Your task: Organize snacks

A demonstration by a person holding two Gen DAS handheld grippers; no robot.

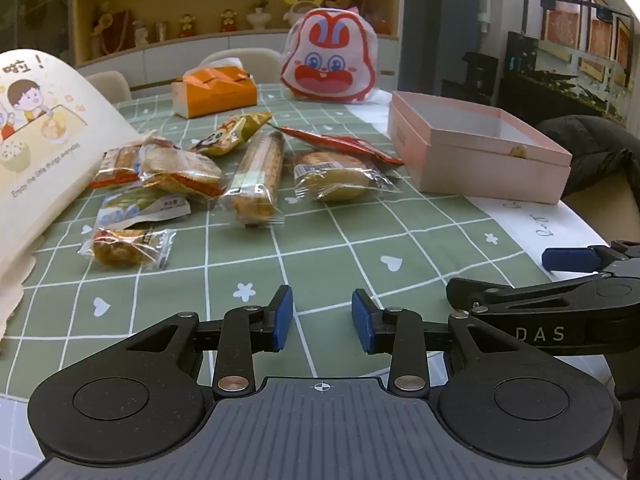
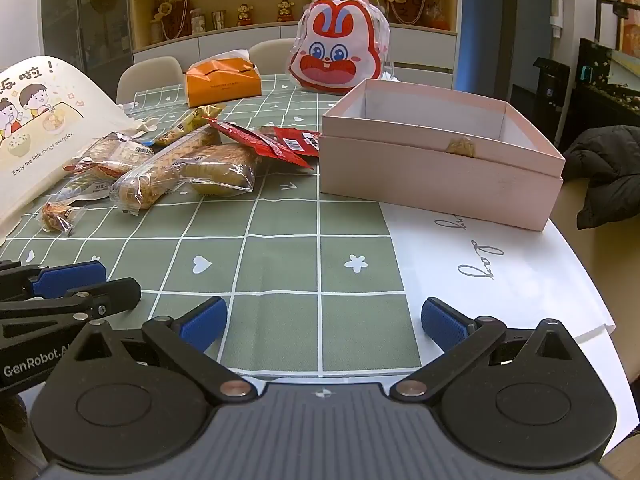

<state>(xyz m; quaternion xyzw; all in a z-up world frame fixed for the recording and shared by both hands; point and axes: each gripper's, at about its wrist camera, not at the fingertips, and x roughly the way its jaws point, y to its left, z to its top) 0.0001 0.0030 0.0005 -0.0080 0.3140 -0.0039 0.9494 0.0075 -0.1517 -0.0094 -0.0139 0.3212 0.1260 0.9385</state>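
Several wrapped snacks lie in a loose pile on the green checked tablecloth [image 1: 320,248]: a long cracker bar [image 1: 258,172], a round bun [image 1: 340,176], a red packet [image 1: 340,142] and a small cake [image 1: 124,248]. The pile also shows in the right wrist view [image 2: 168,168]. An open pink box [image 1: 476,152] stands to the right with one snack [image 2: 461,147] inside it. My left gripper [image 1: 322,322] is open and empty above the cloth, short of the pile. My right gripper [image 2: 324,320] is wide open and empty in front of the pink box [image 2: 440,168].
A cream illustrated bag [image 1: 44,128] lies at the left. An orange box [image 1: 216,94] and a rabbit-face bag [image 1: 330,60] stand at the back. A white paper sheet [image 2: 500,280] covers the table's right side. A dark jacket [image 2: 608,172] hangs on a chair.
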